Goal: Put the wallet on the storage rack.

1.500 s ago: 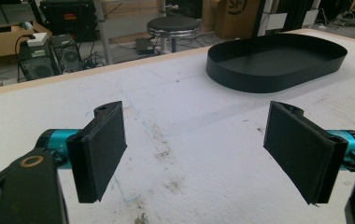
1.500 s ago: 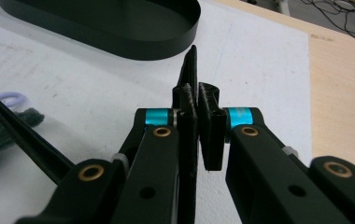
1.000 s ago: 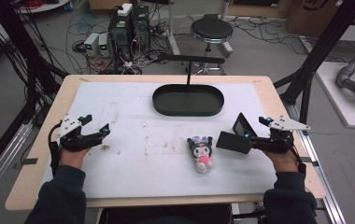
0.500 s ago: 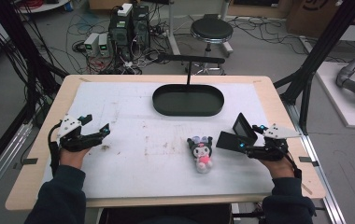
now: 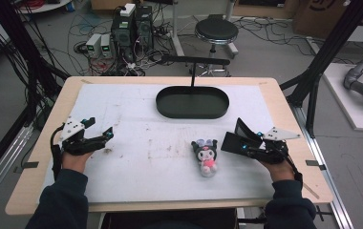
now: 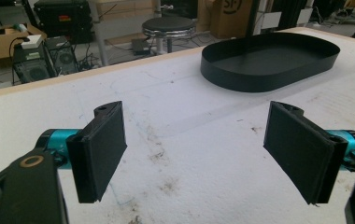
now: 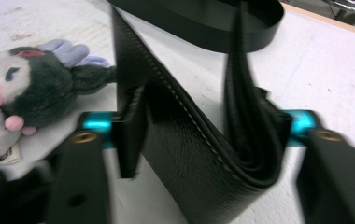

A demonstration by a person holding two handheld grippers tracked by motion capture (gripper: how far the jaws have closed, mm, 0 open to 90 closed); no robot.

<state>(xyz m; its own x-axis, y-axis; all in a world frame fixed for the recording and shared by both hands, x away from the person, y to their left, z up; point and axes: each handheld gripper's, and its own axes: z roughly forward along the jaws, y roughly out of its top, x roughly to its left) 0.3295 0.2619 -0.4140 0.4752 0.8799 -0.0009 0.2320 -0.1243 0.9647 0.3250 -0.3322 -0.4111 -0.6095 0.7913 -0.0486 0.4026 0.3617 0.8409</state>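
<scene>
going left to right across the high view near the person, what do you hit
left claw → plush toy → black wallet held in the right claw

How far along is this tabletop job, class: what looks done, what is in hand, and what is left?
Done: nothing is in the black oval tray yet. In hand: the right gripper is shut on a folded black leather wallet, beside the plush toy. Left: the toy lies loose on the table, and the left gripper is open.
</scene>
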